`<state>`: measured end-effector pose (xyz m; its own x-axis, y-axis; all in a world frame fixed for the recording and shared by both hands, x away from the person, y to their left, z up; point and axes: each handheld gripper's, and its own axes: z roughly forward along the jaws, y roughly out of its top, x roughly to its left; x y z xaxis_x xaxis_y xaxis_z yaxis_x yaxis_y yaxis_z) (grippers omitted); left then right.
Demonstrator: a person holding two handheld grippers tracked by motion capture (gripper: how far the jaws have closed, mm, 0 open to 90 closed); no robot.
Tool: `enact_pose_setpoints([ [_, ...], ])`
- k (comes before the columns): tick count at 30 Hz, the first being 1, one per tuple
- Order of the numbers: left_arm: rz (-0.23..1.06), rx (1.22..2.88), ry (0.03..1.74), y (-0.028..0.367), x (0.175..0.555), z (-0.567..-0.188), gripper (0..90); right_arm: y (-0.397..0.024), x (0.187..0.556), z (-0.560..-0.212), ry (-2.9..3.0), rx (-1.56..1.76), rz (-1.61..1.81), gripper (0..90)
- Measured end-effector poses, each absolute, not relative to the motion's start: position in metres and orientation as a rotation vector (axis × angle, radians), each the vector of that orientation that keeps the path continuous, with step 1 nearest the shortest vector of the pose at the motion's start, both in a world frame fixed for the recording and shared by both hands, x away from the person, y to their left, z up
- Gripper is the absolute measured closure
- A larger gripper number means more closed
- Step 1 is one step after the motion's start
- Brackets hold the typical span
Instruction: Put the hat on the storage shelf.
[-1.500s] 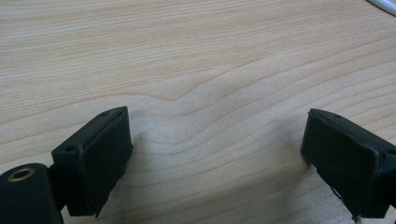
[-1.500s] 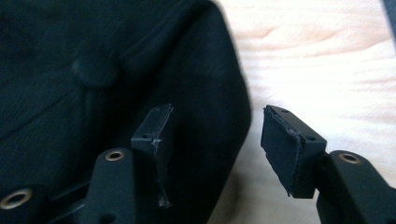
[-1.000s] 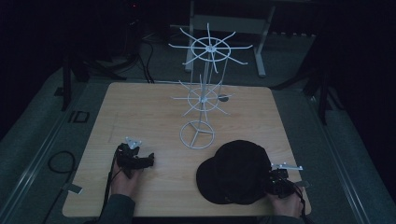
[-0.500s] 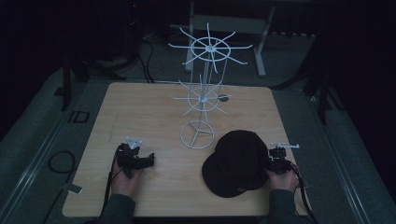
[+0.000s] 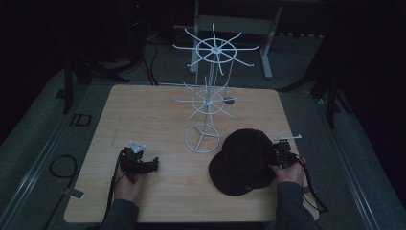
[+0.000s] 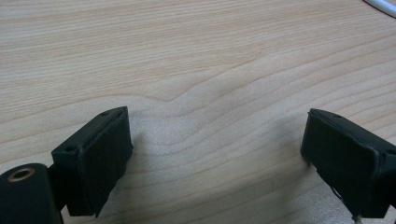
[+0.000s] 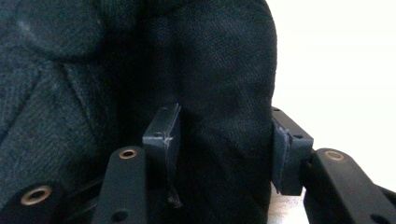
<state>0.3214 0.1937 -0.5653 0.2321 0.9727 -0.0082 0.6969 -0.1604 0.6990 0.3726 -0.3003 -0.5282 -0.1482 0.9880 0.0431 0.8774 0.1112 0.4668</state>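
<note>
Apparently readying the black cap (image 5: 244, 163) on the table (image 5: 158, 110) near the wire rack (image 5: 209, 103), the right gripper (image 5: 275, 155), jaws just opening, straddles its crown, while the left gripper (image 5: 152, 166) rests wide open.

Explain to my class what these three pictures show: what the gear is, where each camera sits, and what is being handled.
There is no robot here. A person sits at a wooden table with a hand-held two-jaw tool in each hand. The high view looks down from above; each of the other two views comes from a camera riding on one tool, looking along its black jaws. On the table stand a white wire display stand and a black cap. The left gripper rests open over bare wood. The right gripper is at the cap's edge: its jaws have just been opening, with a fold of the cap between them, apparently released.
</note>
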Motion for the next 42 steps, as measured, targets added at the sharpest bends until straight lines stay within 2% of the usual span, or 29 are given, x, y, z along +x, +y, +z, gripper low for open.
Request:
enact_pose_setpoints([
  [2,0.613,1.927,1.528,0.194,0.321,-0.565,9.2,-0.3,0.373,-0.528,2.115,1.843,0.561,53.8],
  [3,0.614,1.926,1.528,0.193,0.321,-0.565,9.2,-0.299,0.373,-0.527,2.136,1.837,0.584,67.7],
  [4,0.614,1.927,1.527,0.193,0.321,-0.565,9.2,-0.3,0.374,-0.527,2.135,1.841,0.584,71.0],
  [9,0.614,1.927,1.526,0.193,0.321,-0.565,9.2,-0.302,0.377,-0.528,2.088,1.864,0.633,77.8],
  [14,0.614,1.927,1.527,0.193,0.321,-0.565,9.2,-0.304,0.372,-0.526,2.005,1.828,0.73,78.7],
  [25,0.614,1.928,1.527,0.193,0.322,-0.565,9.2,-0.314,0.361,-0.485,1.854,1.625,0.911,79.0],
  [42,0.613,1.923,1.529,0.193,0.322,-0.565,9.2,-0.311,0.35,-0.446,1.731,1.477,1.036,79.2],
])
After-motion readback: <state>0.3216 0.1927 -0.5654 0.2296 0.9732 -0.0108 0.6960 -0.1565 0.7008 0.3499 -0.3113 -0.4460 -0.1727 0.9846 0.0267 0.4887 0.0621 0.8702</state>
